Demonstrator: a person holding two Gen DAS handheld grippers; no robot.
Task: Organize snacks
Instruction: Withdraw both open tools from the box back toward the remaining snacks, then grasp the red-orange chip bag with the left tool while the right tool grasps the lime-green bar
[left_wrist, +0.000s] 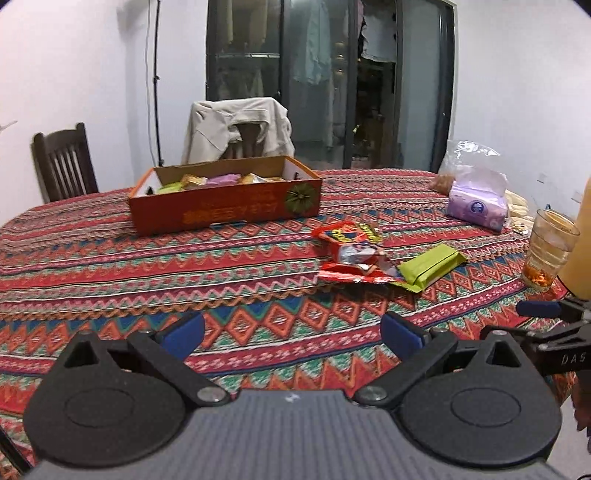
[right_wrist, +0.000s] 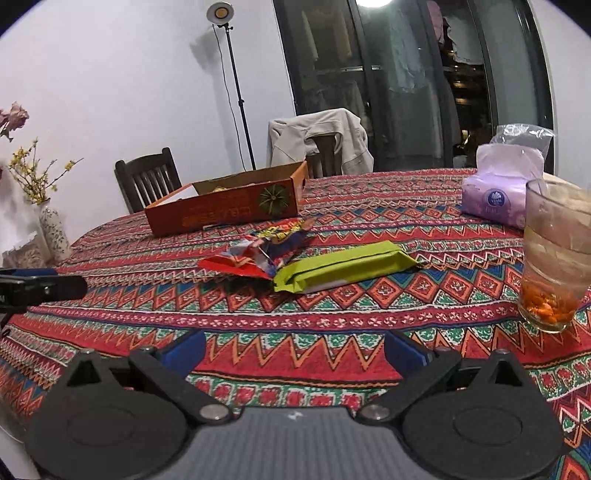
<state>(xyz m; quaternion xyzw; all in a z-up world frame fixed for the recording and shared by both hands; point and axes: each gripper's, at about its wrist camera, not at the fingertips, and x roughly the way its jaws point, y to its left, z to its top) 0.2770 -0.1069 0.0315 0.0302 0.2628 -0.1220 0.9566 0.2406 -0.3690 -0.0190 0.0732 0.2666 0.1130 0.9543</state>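
Observation:
An orange cardboard box (left_wrist: 225, 206) (right_wrist: 221, 212) with several snack packs inside stands on the patterned tablecloth, far from both grippers. A red crumpled snack bag (left_wrist: 351, 254) (right_wrist: 258, 251) lies mid-table, and a green snack pack (left_wrist: 432, 266) (right_wrist: 347, 266) touches its right side. My left gripper (left_wrist: 291, 334) is open over the near cloth, with nothing between its blue-padded fingers. My right gripper (right_wrist: 293, 350) is also open and empty, hovering in front of the green pack. The right gripper's fingers (left_wrist: 535, 308) show at the right edge of the left wrist view.
A glass (right_wrist: 554, 258) (left_wrist: 550, 251) with orange bits at its bottom stands at the right. A purple tissue pack (right_wrist: 498, 195) (left_wrist: 476, 205) and a clear bag lie behind it. Chairs (right_wrist: 147, 177) stand beyond the table, one draped with a jacket (left_wrist: 240, 125). A vase (right_wrist: 53, 229) stands left.

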